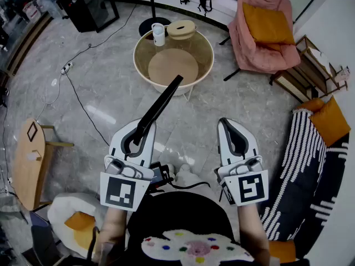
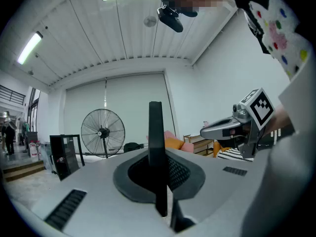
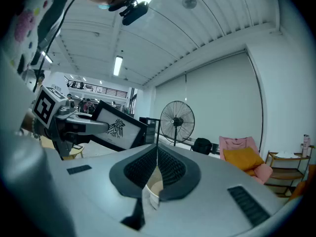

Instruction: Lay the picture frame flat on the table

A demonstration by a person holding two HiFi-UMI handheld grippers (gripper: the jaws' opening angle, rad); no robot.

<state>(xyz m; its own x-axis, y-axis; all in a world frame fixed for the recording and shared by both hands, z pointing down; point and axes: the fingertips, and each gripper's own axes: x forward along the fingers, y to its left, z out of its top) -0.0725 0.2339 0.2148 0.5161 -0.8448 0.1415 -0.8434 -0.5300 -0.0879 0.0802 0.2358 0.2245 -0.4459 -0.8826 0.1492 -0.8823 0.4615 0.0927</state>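
The picture frame is black and seen edge-on in the head view, slanting up from my left gripper toward the round table. My left gripper is shut on its lower edge. In the left gripper view the frame stands as a dark upright bar between the jaws of my left gripper. The right gripper view shows the frame's face, white with a black bird emblem. My right gripper is shut and holds nothing, level with the left one; its jaws meet in a thin seam.
The round glass-topped table carries a white jug and a beige lid. A pink armchair stands far right, a striped sofa at right, a small wooden side table at left. A floor fan stands ahead.
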